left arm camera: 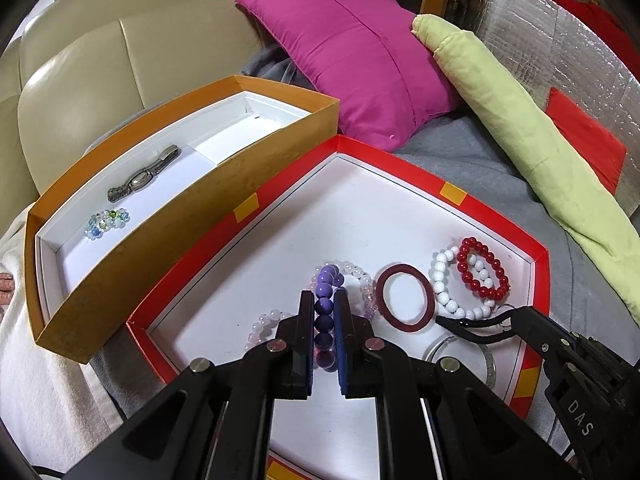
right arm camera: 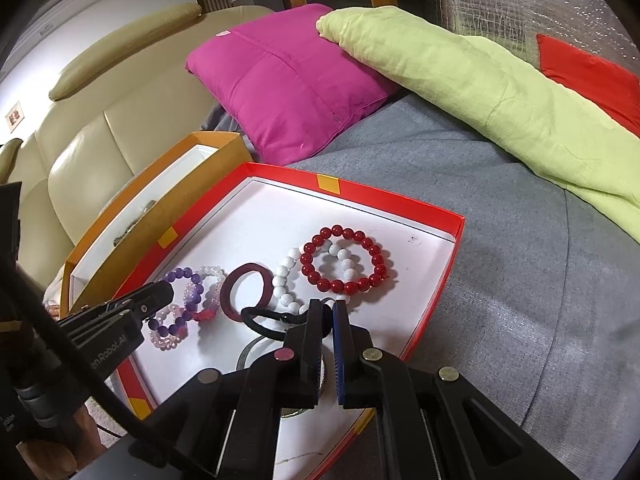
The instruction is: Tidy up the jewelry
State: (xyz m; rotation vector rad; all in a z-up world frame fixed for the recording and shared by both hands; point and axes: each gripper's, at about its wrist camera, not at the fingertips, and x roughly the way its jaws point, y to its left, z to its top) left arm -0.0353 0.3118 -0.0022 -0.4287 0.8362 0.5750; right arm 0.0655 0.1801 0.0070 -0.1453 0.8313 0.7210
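Note:
A red box lid (left arm camera: 538, 256) (right arm camera: 440, 288) holds several bracelets. My left gripper (left arm camera: 323, 300) is shut on a purple bead bracelet (left arm camera: 324, 306), which also shows in the right wrist view (right arm camera: 182, 276). My right gripper (right arm camera: 327, 308) is shut on a black hair tie (right arm camera: 260, 322), which also shows in the left wrist view (left arm camera: 472, 330). Beside them lie a maroon ring (left arm camera: 404, 298) (right arm camera: 244, 290), a white bead bracelet (left arm camera: 440, 280) (right arm camera: 284, 280) and a red bead bracelet (left arm camera: 482, 274) (right arm camera: 346, 258). An orange box (left arm camera: 132, 264) (right arm camera: 160, 216) on the left holds a watch (left arm camera: 144, 174) and a small glass bead bracelet (left arm camera: 106, 222).
A clear bangle (left arm camera: 490, 364) lies in the lid near the right gripper (left arm camera: 520, 320). A magenta pillow (left arm camera: 348, 56) (right arm camera: 288, 80) and a green cloth (left arm camera: 520, 120) (right arm camera: 480, 80) lie behind on a grey cover. A beige sofa (left arm camera: 80, 80) is at left.

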